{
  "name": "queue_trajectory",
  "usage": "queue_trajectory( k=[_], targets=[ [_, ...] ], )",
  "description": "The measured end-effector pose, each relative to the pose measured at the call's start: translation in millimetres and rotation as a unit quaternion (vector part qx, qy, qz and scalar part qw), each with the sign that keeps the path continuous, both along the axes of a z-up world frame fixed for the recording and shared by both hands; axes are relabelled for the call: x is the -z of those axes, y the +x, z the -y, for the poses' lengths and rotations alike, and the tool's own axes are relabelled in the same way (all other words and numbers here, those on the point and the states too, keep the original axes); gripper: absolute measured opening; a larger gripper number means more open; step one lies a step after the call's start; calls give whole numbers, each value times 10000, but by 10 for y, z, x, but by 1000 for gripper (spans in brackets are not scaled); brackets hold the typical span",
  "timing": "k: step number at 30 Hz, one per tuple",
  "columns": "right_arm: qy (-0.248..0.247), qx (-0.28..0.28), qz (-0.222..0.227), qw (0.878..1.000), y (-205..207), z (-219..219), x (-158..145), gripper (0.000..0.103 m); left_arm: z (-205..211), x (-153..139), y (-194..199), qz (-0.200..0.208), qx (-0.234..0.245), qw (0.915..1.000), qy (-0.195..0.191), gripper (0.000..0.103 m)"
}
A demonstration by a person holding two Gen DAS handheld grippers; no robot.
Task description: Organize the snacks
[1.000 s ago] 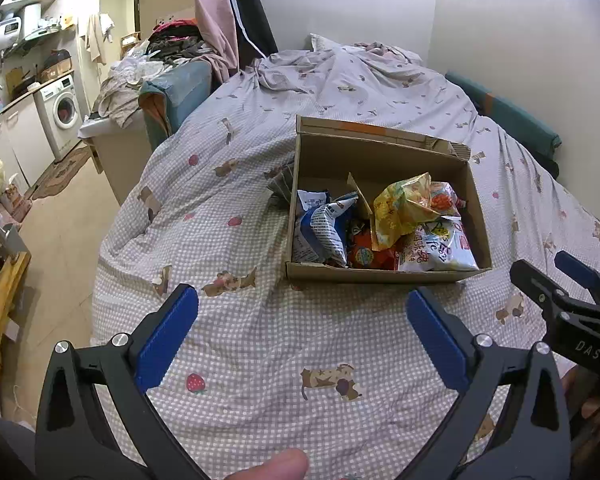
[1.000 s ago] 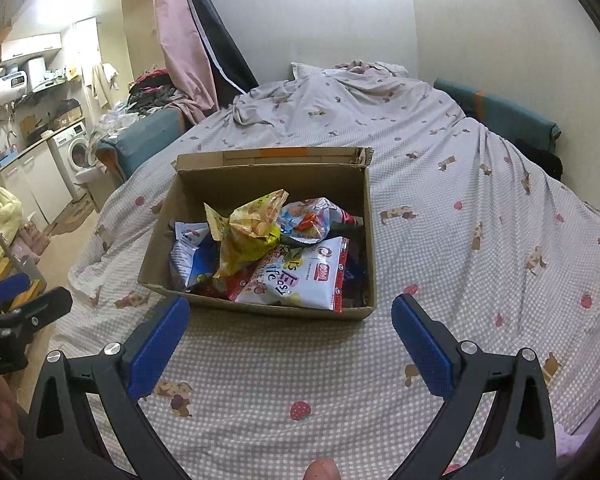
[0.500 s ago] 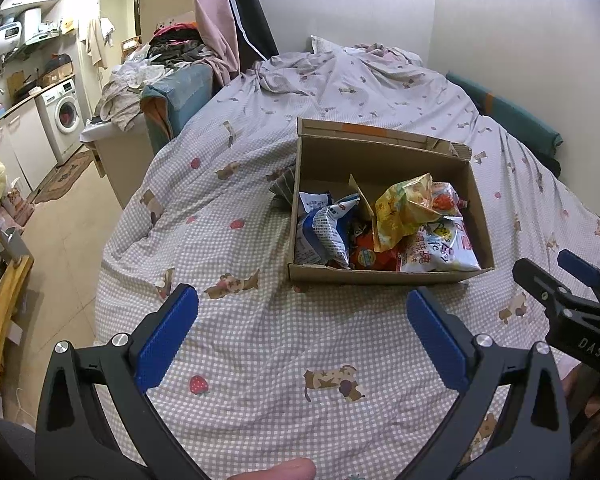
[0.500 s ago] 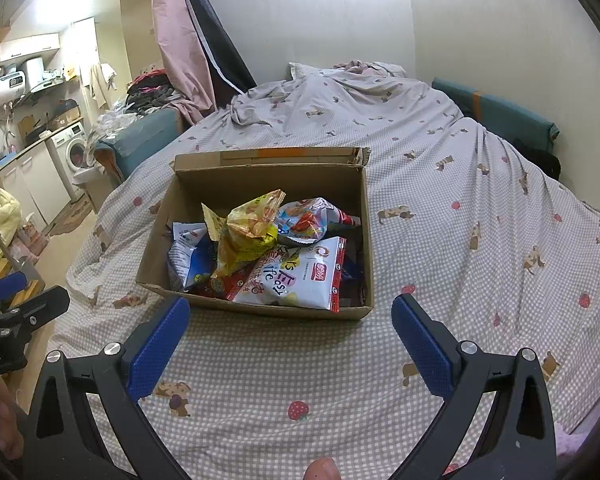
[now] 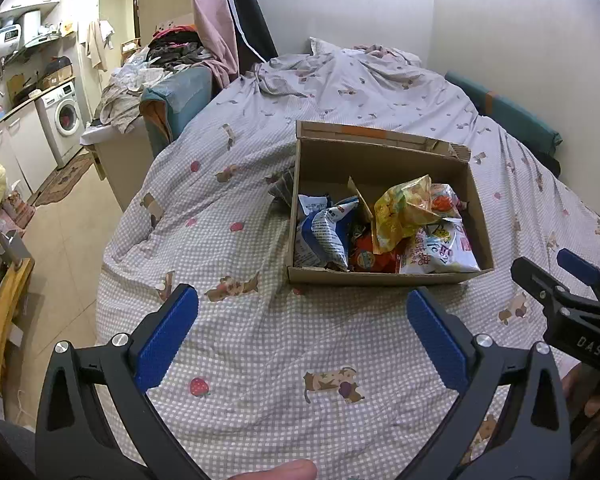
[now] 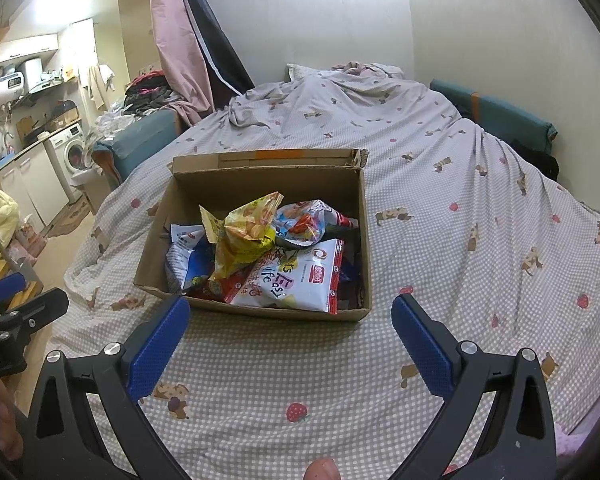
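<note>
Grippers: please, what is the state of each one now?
Left gripper: open, holding nothing.
Right gripper: open, holding nothing.

The brown cardboard box (image 6: 256,188) ahead of the right gripper's (image 6: 290,318) blue pads holds a yellow snack bag (image 6: 244,236), a white packet with red edges (image 6: 300,278) and a blue-and-white bag (image 5: 326,232). Under it lies a grey-and-white checked bedsheet (image 5: 260,344) printed with red strawberries and brown dogs. A white washing machine (image 5: 62,118) stands far left of the left gripper (image 5: 302,304).
</note>
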State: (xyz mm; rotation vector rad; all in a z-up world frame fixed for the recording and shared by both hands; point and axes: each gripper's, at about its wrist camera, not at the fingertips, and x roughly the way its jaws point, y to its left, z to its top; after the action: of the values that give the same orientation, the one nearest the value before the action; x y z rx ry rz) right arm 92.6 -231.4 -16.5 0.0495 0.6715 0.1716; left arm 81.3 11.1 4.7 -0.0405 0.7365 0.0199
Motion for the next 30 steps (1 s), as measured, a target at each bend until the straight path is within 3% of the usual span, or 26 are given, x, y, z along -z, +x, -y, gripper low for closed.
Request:
queue_trajectory(
  k=[30],
  targets=[
    [-42, 9, -25, 10000, 4, -32, -14, 103, -33, 11, 27, -53, -55, 10000, -50, 103]
  ],
)
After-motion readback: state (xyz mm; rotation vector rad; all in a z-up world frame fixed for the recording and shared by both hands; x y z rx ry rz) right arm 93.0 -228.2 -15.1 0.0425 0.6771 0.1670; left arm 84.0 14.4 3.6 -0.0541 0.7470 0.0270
